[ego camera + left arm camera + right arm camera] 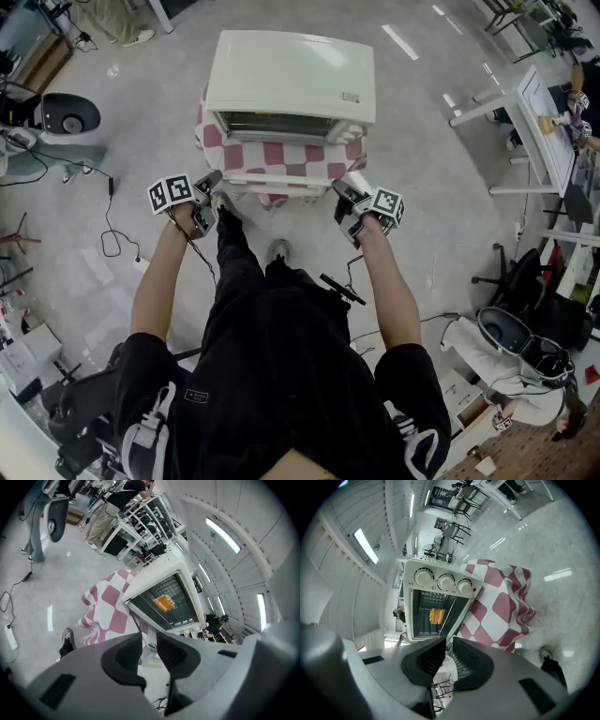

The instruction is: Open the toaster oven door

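The left claw [149,633] has its jaws a narrow way apart, with the white end of the door handle [146,648] between them. Both pads appear to bear on it. From overhead I see this claw [216,183] at the left end of the lowered door [281,178].

The right claw [449,637] is nearly closed, with only a thin slit between the ribbed pads. The near edge of the door [459,618] runs down to its tips. I cannot confirm that the pads pinch it. Overhead, this claw [341,189] sits at the door's right end.

The toaster oven [291,80] stands directly ahead of both claws and just beyond their tips. Its door is already swung down and the cavity is exposed.

- Inside the cavity, ahead of the left claw, an orange-brown item [164,603] rests on the rack. It shows equally from the right claw [436,616].
- Three round knobs [446,581] line the oven's panel, beyond the right claw.
- A red-and-white checked cloth [281,155] hangs beneath the oven. It falls to the outer side of each claw [112,606] [501,606]. It hides what carries the oven.
- The operator's shoe [67,641] is on the floor, below and beside the left claw.
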